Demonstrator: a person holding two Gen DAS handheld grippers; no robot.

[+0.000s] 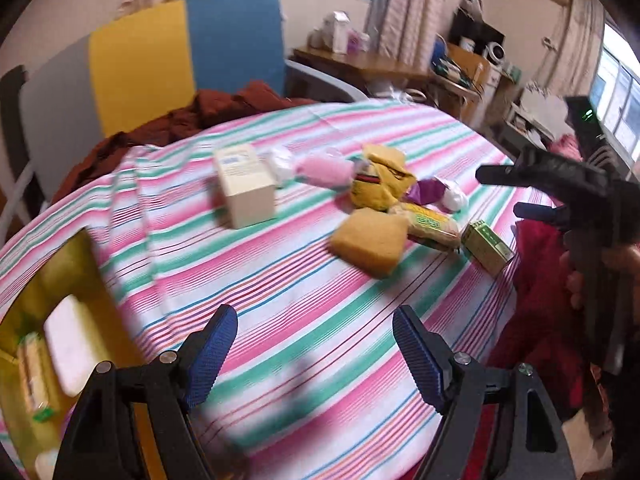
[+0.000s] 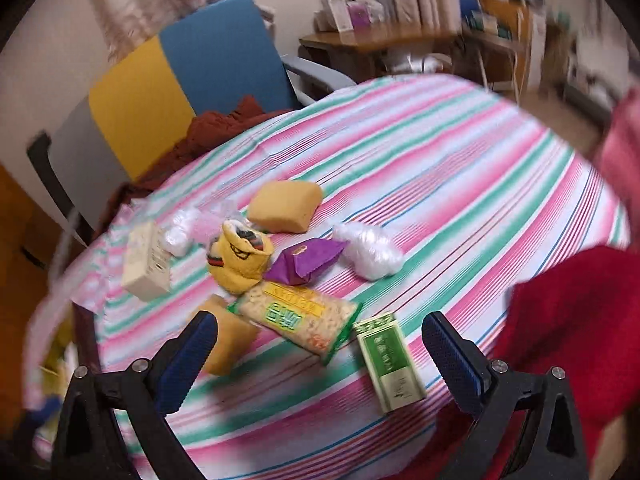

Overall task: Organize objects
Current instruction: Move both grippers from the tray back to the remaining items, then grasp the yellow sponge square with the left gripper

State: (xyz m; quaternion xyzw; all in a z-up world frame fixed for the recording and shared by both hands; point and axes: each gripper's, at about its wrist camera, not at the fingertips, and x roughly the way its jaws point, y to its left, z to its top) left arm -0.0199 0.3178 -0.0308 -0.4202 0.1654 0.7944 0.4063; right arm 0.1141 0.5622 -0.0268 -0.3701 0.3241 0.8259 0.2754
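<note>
Blue-padded left hand-held gripper (image 1: 315, 350): jaws spread wide, nothing between them, poised above the striped cloth of the bench (image 1: 280, 280). Right hand-held gripper (image 2: 320, 354): jaws likewise spread and empty, above the near edge of the clutter.

Between and just ahead of the right fingers: green box (image 2: 390, 360) lying flat, and a clear noodle packet (image 2: 298, 314) resting partly on a tan sponge (image 2: 224, 336).

Farther out: yellow baby bootie (image 2: 240, 254) touching a purple packet (image 2: 304, 262); white plastic bundle (image 2: 368, 250) beside the packet; second sponge (image 2: 286, 206) behind them; cream carton (image 2: 146, 262) standing to the left.

Left wrist view: yellow bin (image 1: 60, 280) at the bench's left edge, holding a white block and what may be a green-labelled packet; motion blur prevents certainty.
</note>
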